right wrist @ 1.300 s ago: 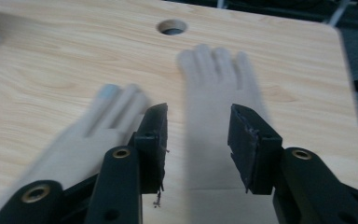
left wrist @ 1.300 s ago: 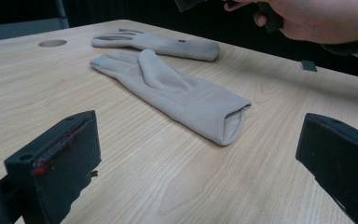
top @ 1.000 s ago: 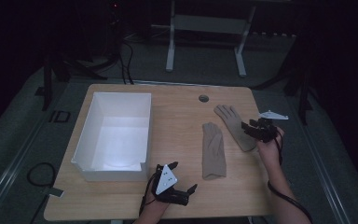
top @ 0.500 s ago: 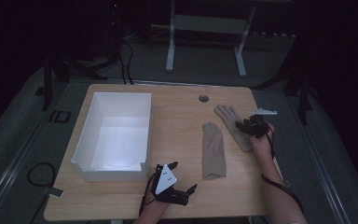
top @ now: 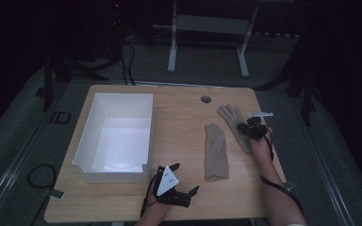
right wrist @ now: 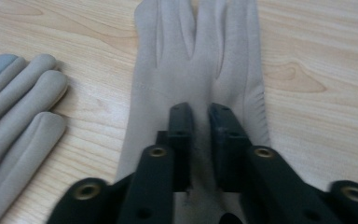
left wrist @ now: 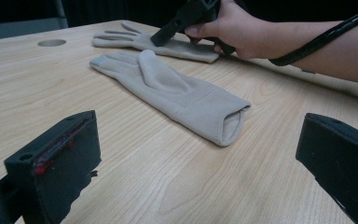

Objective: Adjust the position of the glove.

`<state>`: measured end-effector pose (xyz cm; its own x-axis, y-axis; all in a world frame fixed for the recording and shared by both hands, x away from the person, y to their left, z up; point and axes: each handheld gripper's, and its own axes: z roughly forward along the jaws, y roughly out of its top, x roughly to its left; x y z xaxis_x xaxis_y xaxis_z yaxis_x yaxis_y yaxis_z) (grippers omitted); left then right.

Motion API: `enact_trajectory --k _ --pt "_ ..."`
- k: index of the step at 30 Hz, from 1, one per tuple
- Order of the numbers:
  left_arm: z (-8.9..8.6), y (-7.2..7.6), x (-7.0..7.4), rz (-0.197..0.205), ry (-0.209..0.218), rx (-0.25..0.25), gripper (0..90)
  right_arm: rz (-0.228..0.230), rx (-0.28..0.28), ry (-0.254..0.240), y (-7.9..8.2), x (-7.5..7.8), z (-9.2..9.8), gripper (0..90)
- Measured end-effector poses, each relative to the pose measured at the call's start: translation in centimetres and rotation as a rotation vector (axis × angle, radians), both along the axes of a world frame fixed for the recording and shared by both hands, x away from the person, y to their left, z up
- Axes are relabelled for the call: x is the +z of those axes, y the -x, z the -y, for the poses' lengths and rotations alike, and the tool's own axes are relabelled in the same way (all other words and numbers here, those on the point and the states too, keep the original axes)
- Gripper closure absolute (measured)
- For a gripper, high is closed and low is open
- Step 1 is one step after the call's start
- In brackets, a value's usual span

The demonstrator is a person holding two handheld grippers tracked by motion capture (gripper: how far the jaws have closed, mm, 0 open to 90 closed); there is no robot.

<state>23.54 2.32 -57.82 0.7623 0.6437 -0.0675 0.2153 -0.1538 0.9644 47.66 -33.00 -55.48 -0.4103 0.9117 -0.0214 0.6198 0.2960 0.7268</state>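
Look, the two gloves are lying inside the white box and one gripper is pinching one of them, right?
Not quite. The high view shows both gloves on the bare table, right of the white box. The right gripper is pinching the far glove; the near glove lies untouched.

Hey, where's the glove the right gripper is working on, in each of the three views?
High view: the far glove lies right of centre, partly under the right gripper.
Left gripper view: top centre, beyond the near glove.
Right gripper view: centre, jaws nearly closed on it.
Shared landmark: the near glove, just left of it in every view.
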Motion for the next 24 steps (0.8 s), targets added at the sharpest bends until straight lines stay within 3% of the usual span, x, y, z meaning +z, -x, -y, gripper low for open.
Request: enact_trajectory --k 5,10,14,18,19,20,22,24 --pt "0.0 0.0 0.0 0.0 0.001 0.003 0.2 -0.001 -0.034 -0.025 0.4 0.9 -0.2 83.3" --pt "0.0 0.0 0.0 0.001 -0.003 0.004 0.2 0.048 -0.098 -0.088 2.3 3.7 0.3 83.3" --pt "0.1 0.1 0.0 0.005 -0.005 0.006 0.2 0.079 -0.144 -0.092 3.9 5.5 0.5 83.2" --pt "0.1 0.1 0.0 0.006 -0.006 0.006 0.2 0.123 -0.154 -0.083 5.4 6.6 0.6 83.2" --pt "0.1 0.1 0.0 0.006 -0.007 0.007 0.2 0.142 -0.152 -0.056 6.0 6.9 0.5 83.2" --pt "0.1 0.1 0.0 0.006 -0.007 0.007 0.2 0.166 -0.154 -0.058 7.2 7.8 0.6 83.3" --pt "0.1 0.1 0.0 0.008 -0.008 0.009 0.2 0.186 -0.172 -0.053 8.2 8.3 0.7 83.3" --pt "0.1 0.1 0.0 0.008 -0.008 0.009 0.2 0.181 -0.181 -0.062 8.6 8.6 0.8 83.3"
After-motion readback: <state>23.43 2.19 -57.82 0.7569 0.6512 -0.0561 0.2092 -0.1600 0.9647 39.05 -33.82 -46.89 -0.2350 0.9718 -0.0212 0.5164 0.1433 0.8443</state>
